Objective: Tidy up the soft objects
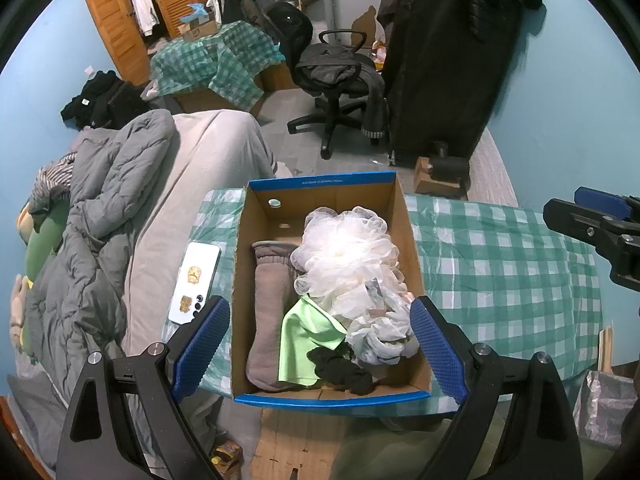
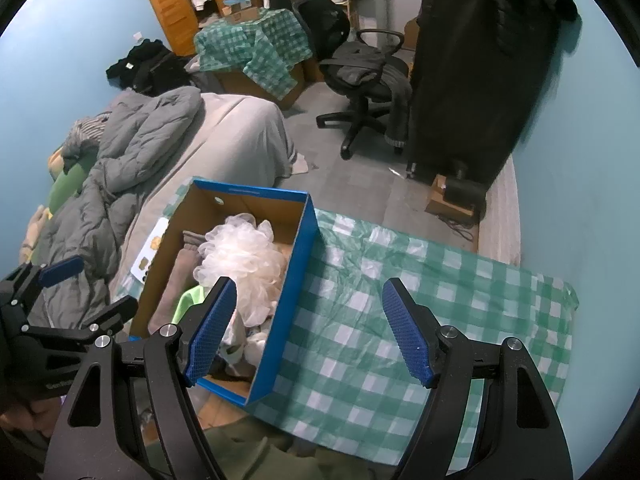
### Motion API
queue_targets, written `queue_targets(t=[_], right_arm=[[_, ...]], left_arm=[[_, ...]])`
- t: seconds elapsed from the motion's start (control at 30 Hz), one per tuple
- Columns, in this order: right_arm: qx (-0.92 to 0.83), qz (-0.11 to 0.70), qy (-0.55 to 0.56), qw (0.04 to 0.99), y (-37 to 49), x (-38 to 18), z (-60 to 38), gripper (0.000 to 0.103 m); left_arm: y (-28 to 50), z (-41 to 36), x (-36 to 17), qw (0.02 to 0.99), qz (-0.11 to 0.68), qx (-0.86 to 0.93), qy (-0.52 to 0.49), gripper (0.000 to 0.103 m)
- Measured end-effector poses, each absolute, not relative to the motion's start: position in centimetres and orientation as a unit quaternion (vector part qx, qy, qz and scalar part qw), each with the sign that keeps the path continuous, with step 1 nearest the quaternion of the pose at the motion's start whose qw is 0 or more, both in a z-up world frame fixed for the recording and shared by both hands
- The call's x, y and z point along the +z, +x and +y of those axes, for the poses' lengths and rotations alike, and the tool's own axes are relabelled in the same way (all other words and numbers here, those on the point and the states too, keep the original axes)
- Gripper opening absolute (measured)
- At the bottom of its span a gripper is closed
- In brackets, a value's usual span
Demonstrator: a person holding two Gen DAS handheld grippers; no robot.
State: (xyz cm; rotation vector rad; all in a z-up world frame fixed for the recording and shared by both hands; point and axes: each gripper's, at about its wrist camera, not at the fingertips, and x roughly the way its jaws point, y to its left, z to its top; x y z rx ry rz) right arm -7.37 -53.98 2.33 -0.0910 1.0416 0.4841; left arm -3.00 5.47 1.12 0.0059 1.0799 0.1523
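While held above the near end of the cardboard box [image 1: 404,216], left gripper [image 1: 320,344] spread wide, gripping nothing. Right gripper [image 2: 308,332] spread wide too, empty, over the checked cloth [image 2: 400,320] just beside the box. Inside the box: white bath pouf [image 1: 344,256], grey sock [image 1: 268,312] lying long from near to far, green cloth [image 1: 300,340], black sock [image 1: 340,368], crumpled plastic bag [image 1: 376,336]. Soft things straight ahead of the left gripper, so probably nearer to reach. No soft thing seen outside.
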Motion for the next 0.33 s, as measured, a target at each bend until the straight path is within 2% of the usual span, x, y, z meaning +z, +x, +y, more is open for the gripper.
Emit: queue_targets(t=[0.33], right_arm=[[0.244,0.491,-0.047,0.835,-7.6,2.2,-53.6,0.075]], left_arm=[[-4.3,5.4,1.5,0.854,0.514,0.080,0.000,0.093]])
